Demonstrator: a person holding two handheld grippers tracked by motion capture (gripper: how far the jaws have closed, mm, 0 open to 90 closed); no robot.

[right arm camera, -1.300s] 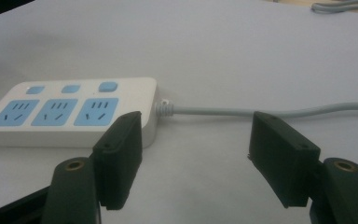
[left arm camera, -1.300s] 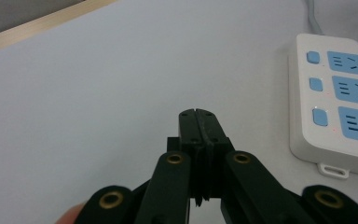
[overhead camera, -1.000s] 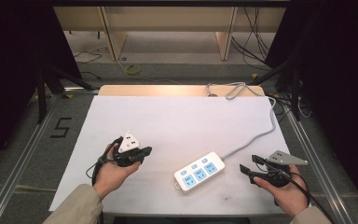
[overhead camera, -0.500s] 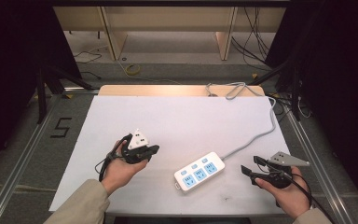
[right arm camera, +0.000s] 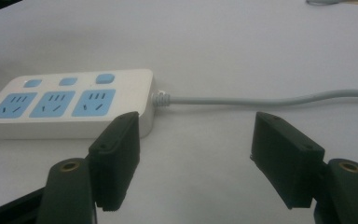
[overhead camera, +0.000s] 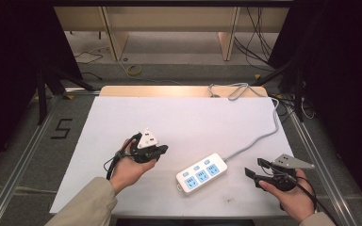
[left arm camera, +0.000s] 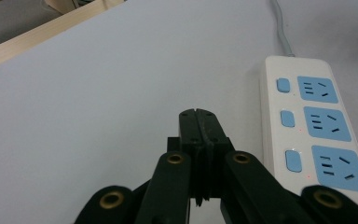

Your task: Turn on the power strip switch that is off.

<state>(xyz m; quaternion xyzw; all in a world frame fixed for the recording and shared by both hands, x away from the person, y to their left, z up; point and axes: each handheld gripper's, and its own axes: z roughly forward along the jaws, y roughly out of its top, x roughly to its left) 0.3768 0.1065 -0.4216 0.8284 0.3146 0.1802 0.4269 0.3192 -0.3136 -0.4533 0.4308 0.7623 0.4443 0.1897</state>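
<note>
White power strip (overhead camera: 201, 173) between pressed-together left claw (left arm camera: 199, 122) and spread right claw (right arm camera: 193, 161), its cable's far end cut off

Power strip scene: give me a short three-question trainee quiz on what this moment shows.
1. True or false: the left tongs are shut with nothing between them.
2. How many blue sockets does the power strip have? A) two B) three C) four
3. Fill in: the right tongs stand ____, apart from the strip, with its grey cable running beyond them.

Key: 1 true; 2 B; 3 open.
</note>
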